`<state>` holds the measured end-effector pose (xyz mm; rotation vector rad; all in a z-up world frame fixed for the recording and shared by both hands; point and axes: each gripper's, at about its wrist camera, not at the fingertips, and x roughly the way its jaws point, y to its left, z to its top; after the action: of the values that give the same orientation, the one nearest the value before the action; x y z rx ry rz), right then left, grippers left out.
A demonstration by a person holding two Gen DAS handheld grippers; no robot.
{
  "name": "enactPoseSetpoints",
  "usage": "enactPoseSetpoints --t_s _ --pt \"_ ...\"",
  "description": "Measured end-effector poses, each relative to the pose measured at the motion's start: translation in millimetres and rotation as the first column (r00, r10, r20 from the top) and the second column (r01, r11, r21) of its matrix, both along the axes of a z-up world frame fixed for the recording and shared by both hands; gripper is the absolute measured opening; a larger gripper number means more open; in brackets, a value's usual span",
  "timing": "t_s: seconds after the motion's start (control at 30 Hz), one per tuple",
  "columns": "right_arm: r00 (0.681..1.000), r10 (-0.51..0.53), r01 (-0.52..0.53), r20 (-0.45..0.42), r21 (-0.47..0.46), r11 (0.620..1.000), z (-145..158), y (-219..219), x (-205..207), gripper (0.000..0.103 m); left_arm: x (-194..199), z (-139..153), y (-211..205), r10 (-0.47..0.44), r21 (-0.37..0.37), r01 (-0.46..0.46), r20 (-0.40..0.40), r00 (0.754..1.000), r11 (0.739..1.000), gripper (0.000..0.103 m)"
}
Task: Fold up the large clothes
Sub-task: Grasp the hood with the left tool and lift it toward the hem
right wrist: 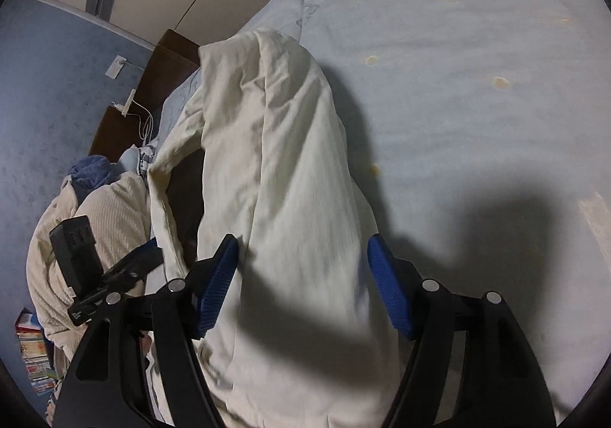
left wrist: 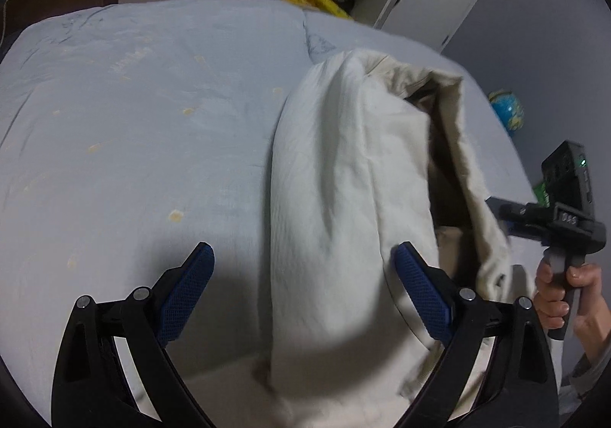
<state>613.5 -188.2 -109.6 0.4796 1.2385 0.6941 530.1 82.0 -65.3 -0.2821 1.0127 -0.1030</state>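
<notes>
Bed (left wrist: pixel 133 103): pale blue sheet with small yellowish spots, filling most of both views; broad, flat, soft support.

Garment (left wrist: pixel 343 180): large cream-white piece, partly folded lengthwise, lying right of centre in the left wrist view and centre-left in the right wrist view (right wrist: pixel 275 160). Dark lining showing at an open edge on its right side in the left wrist view. Judged soft, limp, fairly light for its bulk, not fragile, apt to sag and slide when lifted by one point. Best taken by a doubled edge or a corner near the lower frame, both ends at once, pinched through all layers.

Heap of other clothes (right wrist: pixel 95 222): ribbed cream and blue pieces, left edge of the right wrist view.

Left gripper (left wrist: pixel 303 275): wide open, nothing pinched; cloth under the right finger only.

Right gripper (right wrist: pixel 303 267): open, straddling the cloth, pads clear of it.

Hand (left wrist: pixel 561 294): lower right of the left wrist view, around the right gripper's handle.
</notes>
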Motion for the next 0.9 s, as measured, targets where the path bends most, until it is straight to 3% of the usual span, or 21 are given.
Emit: enactPoseSetpoints --t_s 0.27,0.33,0.37,0.4,0.47,0.5,0.57,0.7,0.9 --pt "0.999 -0.018 0.018 -0.027 0.003 1.0 -30.6 17.7 24.1 0.065 35.1 -35.9 12.7 0.071 0.018 -0.07 -0.092 0.993 0.997 0.093" --pt "0.999 -0.049 0.049 -0.022 0.021 0.999 -33.6 18.6 27.6 0.061 37.6 -44.2 13.6 0.105 0.004 -0.105 -0.101 0.989 0.994 0.09" --pt "0.998 -0.059 0.06 -0.025 0.034 0.998 -34.1 19.4 28.8 0.051 38.0 -48.4 12.3 0.116 0.006 -0.116 -0.106 0.988 0.993 0.085" --pt "0.998 -0.063 0.065 -0.027 0.045 0.997 -33.9 21.2 28.9 0.04 38.1 -49.0 9.8 0.121 0.018 -0.12 -0.099 0.988 0.993 0.064" --pt "0.999 -0.051 0.051 0.002 0.038 0.998 -27.4 27.1 27.6 0.027 38.6 -43.4 -0.8 0.067 -0.042 -0.07 -0.077 0.995 0.997 0.025" --pt "0.999 -0.039 0.038 0.029 0.031 0.999 -21.8 30.3 25.3 0.022 37.6 -38.0 -6.4 0.065 -0.023 -0.066 -0.066 0.996 0.998 0.018" --pt "0.997 -0.027 0.024 0.076 0.032 0.999 -6.9 31.9 18.4 0.02 30.6 -21.0 -14.3 0.047 0.004 -0.047 -0.02 0.999 0.999 0.015" --pt "0.988 -0.028 0.021 0.154 0.051 0.998 29.6 25.7 -4.2 0.018 -1.4 17.9 -17.1 0.044 -0.018 -0.043 0.085 0.995 0.999 0.013" --pt "0.968 -0.045 0.013 0.246 0.13 0.991 85.4 -3.4 -64.0 0.018 -78.8 78.4 -28.4 -0.008 0.01 0.006 0.257 0.966 1.0 0.014"
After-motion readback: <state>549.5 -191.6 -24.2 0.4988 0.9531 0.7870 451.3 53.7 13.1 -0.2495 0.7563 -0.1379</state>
